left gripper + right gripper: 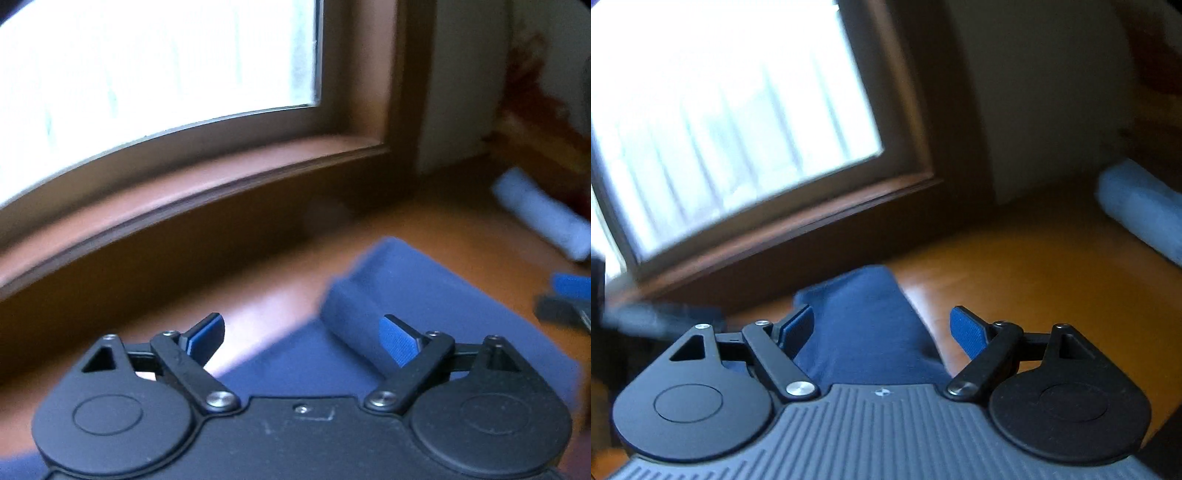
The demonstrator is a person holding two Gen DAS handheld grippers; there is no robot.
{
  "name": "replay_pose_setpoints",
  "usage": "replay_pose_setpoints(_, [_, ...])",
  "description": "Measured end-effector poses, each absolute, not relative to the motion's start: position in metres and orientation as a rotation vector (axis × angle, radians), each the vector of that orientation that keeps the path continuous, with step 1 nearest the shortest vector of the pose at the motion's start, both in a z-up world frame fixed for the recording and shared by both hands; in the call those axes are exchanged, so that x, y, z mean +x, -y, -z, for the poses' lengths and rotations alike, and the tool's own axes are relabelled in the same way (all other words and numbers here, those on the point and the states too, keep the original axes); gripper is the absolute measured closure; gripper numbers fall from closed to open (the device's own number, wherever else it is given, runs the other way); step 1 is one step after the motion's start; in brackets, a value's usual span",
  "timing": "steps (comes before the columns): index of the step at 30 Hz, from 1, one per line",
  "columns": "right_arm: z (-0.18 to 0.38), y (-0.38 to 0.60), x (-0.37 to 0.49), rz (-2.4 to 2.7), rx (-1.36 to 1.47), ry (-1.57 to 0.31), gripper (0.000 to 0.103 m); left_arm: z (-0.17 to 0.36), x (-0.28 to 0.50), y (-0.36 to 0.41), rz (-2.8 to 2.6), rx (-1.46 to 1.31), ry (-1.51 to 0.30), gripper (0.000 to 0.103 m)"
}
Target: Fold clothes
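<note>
Through my left wrist camera, the left claw (302, 339) stands wide open with nothing between its blue pads (207, 338). The folded navy cloth (424, 295) lies on the orange-brown bench (424, 225), just beyond and under the right-hand pad, with a doubled edge running from near left to far right. The left pad hangs over bare bench. Far right on the bench lies a pale blue roll (543, 214), well apart from the cloth. At the right edge I see the tip of my right claw (569, 299), blurred. Beyond the bench runs a brown sill (229, 184) under a bright window (147, 74).

Through the right wrist camera, the right claw (882, 330) is also wide open and empty. The cloth (864, 325) lies below it, between the pads (967, 332) in the picture, its far corner pointing toward the sill (798, 225). I cannot tell whether the pads touch the fabric. The right pad sits over bare bench (1034, 266). The roll (1141, 206) lies far right, near the pale wall (1034, 110). A dark blurred shape at the left edge is too smeared for me to tell what it is. The window (720, 110) fills the upper left.

Both views are motion-blurred.
</note>
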State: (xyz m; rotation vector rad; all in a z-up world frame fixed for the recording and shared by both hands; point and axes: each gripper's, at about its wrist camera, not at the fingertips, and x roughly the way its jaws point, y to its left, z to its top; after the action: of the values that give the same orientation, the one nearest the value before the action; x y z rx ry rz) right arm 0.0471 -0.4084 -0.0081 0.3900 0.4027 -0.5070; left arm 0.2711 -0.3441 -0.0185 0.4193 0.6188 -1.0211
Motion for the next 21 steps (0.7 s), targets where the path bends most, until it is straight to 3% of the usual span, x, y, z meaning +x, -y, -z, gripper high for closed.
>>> replay_pose_setpoints(4, [0.020,0.404,0.053,0.449,0.411,-0.417,0.021,0.044,0.284,0.382,0.955,0.557,-0.626,0.013])
replay_pose_setpoints(7, [0.021,0.397,0.055,0.448,0.367,-0.429,0.021,0.064,0.288,0.393,0.891,0.635,-0.587,0.004])
replay_pose_setpoints(11, [0.023,0.387,0.058,0.446,0.307,-0.445,0.021,0.048,0.295,0.382,0.883,0.567,-0.618,0.014])
replay_pose_setpoints(17, [0.026,0.374,0.057,0.445,0.255,-0.464,0.021,0.020,0.282,0.370,1.094,0.368,-0.751,0.012])
replay_pose_setpoints(21, [0.040,0.379,0.055,0.451,0.291,-0.532,0.020,0.047,0.269,0.393,0.995,0.544,-0.733,0.008])
